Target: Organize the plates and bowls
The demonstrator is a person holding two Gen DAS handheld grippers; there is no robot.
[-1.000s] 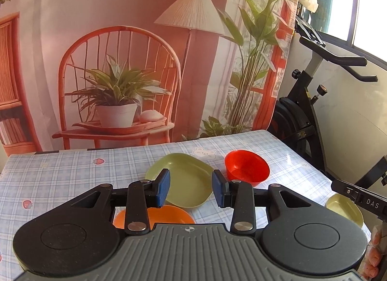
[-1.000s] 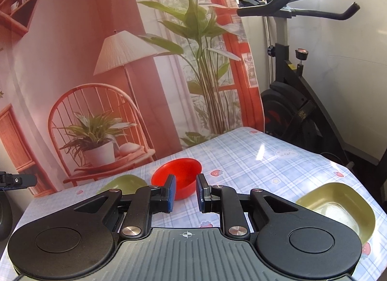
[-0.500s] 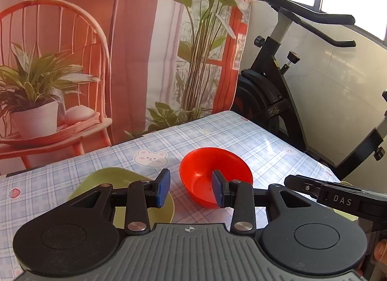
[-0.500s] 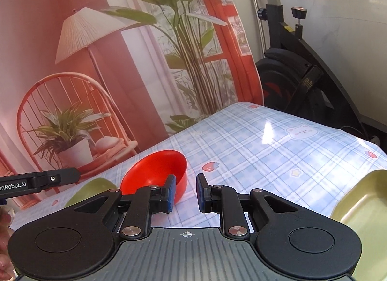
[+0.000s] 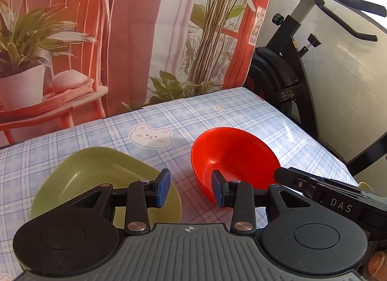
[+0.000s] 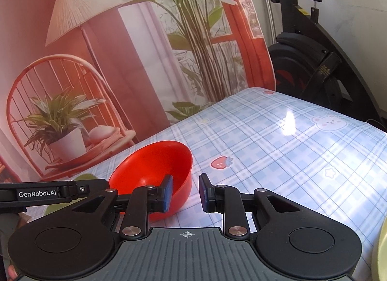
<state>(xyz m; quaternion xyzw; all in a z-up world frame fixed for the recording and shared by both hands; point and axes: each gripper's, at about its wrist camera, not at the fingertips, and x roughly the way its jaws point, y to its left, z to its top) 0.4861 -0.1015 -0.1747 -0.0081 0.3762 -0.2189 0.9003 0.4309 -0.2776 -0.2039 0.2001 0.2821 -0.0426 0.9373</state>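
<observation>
Now both grippers hover over the checked tabletop point(image 5: 169, 121). Left gripper point(image 5: 191, 190) sits partly open, empty, red bowl point(image 5: 232, 157) at its one o'clock, green plate point(image 5: 96, 179) at ten. Right gripper point(image 6: 185, 192), jaws just opening, is empty, the bowl at its eleven o'clock.

Red bowl point(image 5: 233, 157) sits upright and empty on the counter point(image 5: 169, 121), glossy plastic. Just left of it lies a green plate point(image 5: 96, 174), shallow, rounded-corner shape, also empty. The 2 are close together but not touching.
</observation>
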